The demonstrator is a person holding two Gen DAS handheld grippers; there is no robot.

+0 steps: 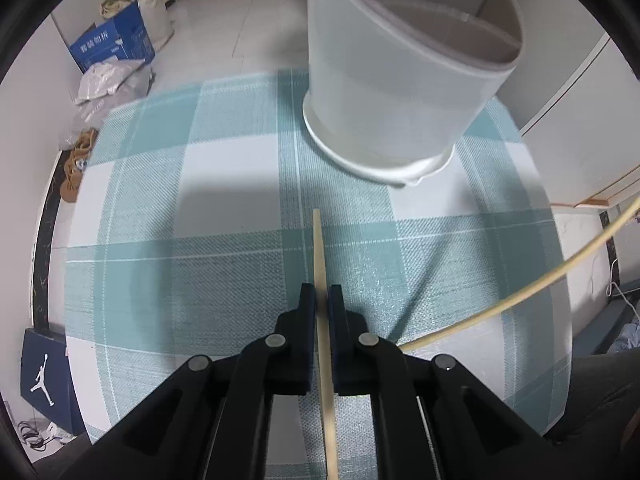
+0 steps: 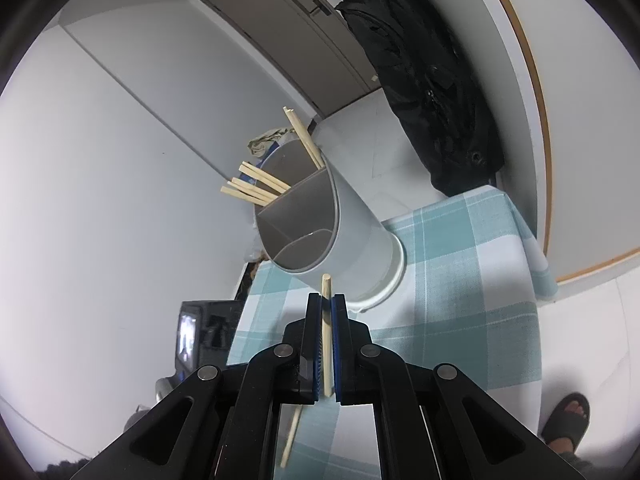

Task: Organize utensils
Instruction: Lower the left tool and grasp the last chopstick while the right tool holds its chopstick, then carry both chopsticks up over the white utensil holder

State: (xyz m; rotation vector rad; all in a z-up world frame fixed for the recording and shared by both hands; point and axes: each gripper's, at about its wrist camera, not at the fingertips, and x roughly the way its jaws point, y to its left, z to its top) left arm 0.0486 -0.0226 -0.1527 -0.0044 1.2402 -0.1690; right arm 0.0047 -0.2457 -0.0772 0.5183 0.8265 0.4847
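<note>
Gripping a chopstick [image 1: 319, 256] between nearly closed jaws, the left gripper [image 1: 321, 294] hangs over a teal checked cloth [image 1: 224, 208] in the left wrist view. The stick's tip pointing far toward a white holder [image 1: 384, 92] that stands on the cloth, ahead and to the right. A second stick [image 1: 520, 292] curves in from the right edge, above the cloth.

In the right wrist view, the right gripper [image 2: 327, 304] clamps another chopstick [image 2: 326, 312] between its blue-lined jaws, the blunt end just short of the holder [image 2: 360, 236]. The holder's grey inside is split into compartments; a bundle of sticks [image 2: 256, 188] juts from the far one, and the nearest is seen empty. A black bag [image 2: 424, 80] hangs at the far right.
</note>
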